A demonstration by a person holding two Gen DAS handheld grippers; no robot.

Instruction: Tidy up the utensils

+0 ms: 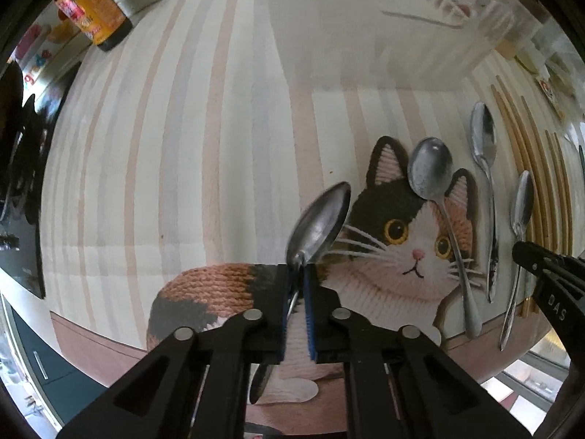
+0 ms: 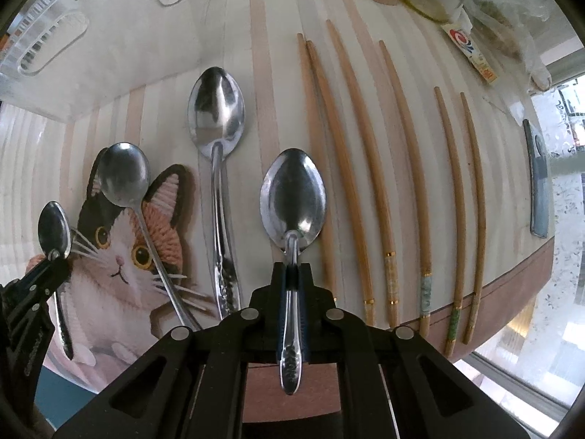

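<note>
My left gripper points down at the striped table and is shut on the neck of a steel spoon, whose bowl sticks out ahead of the blue pads. My right gripper is shut on the neck of another steel spoon, which lies beside several wooden chopsticks. A round-bowled spoon lies across the cat-print mat. A long spoon rests between it and the right gripper. The left gripper shows at the left edge of the right wrist view.
A clear acrylic organizer stands at the back of the table. An orange-labelled bottle stands far left. Jars and packets crowd the back right. The table edge runs close under the chopstick ends, with a window beyond.
</note>
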